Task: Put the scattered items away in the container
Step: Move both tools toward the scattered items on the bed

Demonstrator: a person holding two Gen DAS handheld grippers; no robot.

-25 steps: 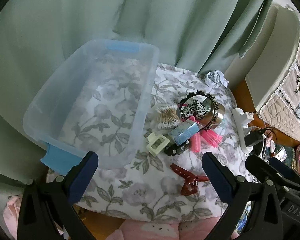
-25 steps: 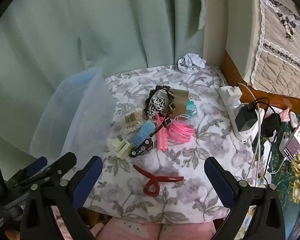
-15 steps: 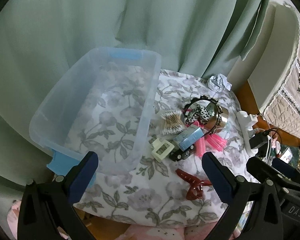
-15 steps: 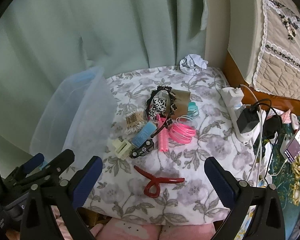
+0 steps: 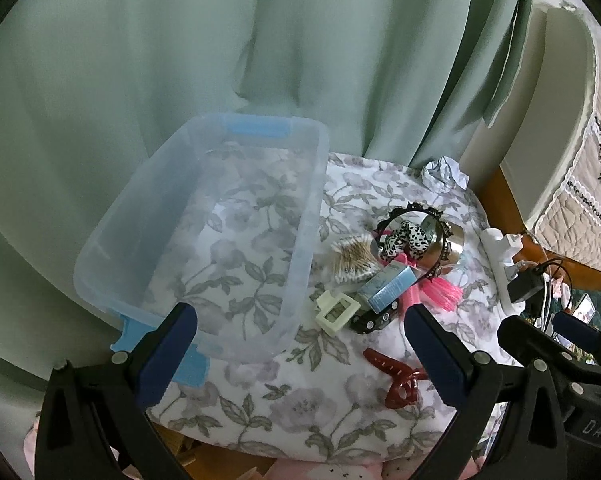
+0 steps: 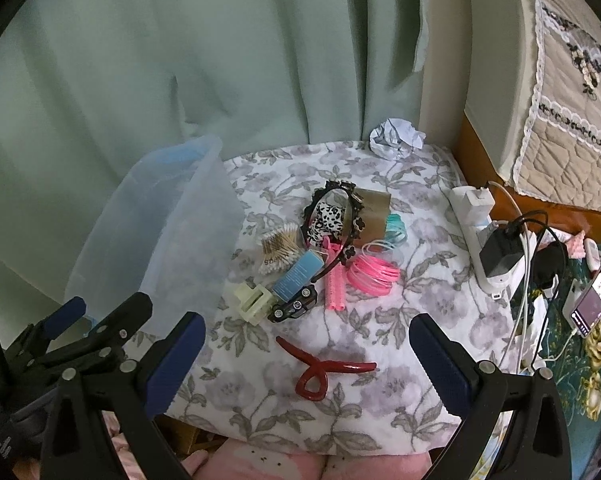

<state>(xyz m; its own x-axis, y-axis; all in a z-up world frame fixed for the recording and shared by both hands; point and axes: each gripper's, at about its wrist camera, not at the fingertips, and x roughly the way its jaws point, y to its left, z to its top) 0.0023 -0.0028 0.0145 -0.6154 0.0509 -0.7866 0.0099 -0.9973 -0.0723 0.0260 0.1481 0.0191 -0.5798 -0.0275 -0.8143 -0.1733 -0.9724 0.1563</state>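
Both grippers wide apart, empty. Right gripper (image 6: 306, 364) hovers directly over red clip (image 6: 324, 368) near front edge of cloth; left gripper (image 5: 300, 354) sits over bin (image 5: 316, 216) corner, clip off to its right. Right hand nearer. Clip's long axis runs left-right across right jaws, loop toward camera. Bin empty, left of pile.

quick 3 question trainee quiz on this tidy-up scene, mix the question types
1. True or false: the clear plastic bin already holds items.
2. Which lies nearest the right hand-held gripper? A) crumpled paper B) red hair claw C) pink bangles
3. Fill in: both hand-held grippers, the left too, are ____.

Key: 1 false; 2 B; 3 open
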